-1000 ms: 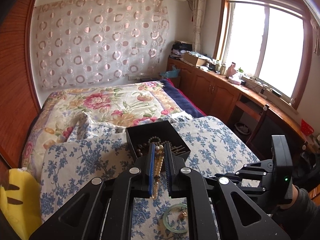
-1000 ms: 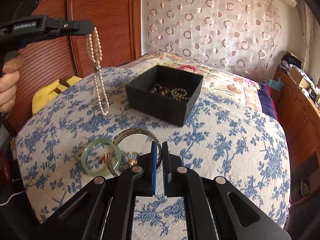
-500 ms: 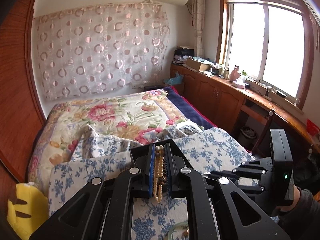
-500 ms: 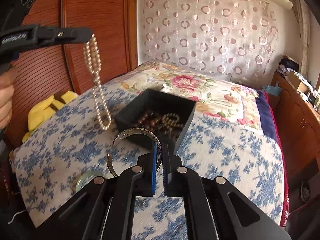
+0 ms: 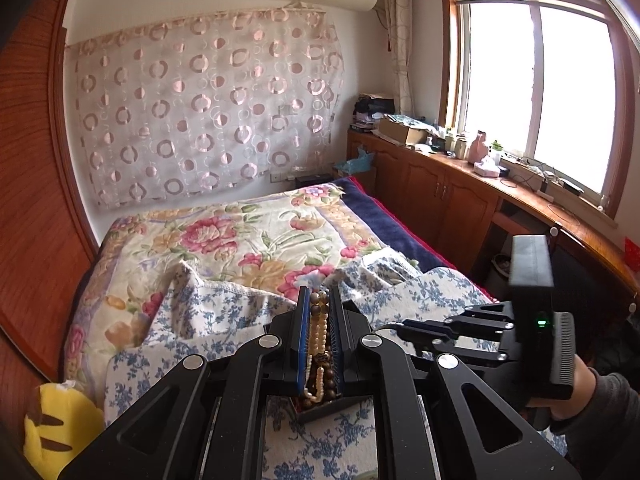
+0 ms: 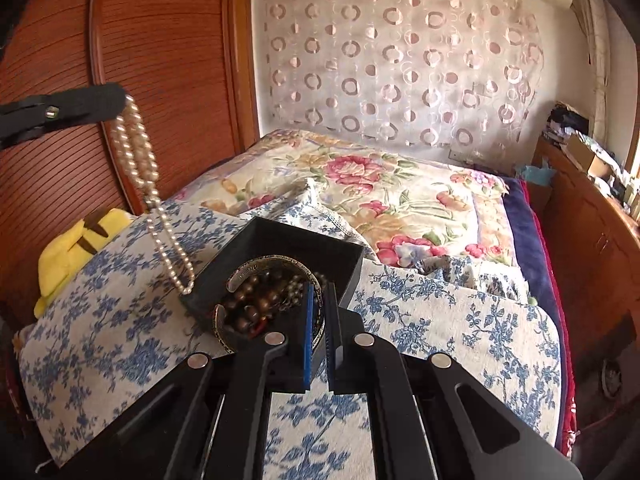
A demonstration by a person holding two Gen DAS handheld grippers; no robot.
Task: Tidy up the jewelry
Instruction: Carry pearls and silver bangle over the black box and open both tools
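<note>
Pearl necklace hangs in a doubled loop from my left tongs, whose blue pads are clamped on its upper beads; in the right wrist view its lowest beads dangle just outside the left wall of the black box, near the box's left corner. From the left wrist view the strand runs down between the pads, with the box's dark beads showing below it.

My right tongs are clamped on the rim of a metal bangle, an engraved open cuff that sits tilted over the open box, above a heap of brown wooden beads inside. Whether the bangle touches those beads, I cannot tell.

The box rests on a blue-flowered white cloth spread over the near end of the bed, whose pink floral quilt stretches toward the far wall. A yellow plush toy lies at the bed's left edge, against the wooden wardrobe. My right hand grips its tongs' handle at the bed's right edge.
</note>
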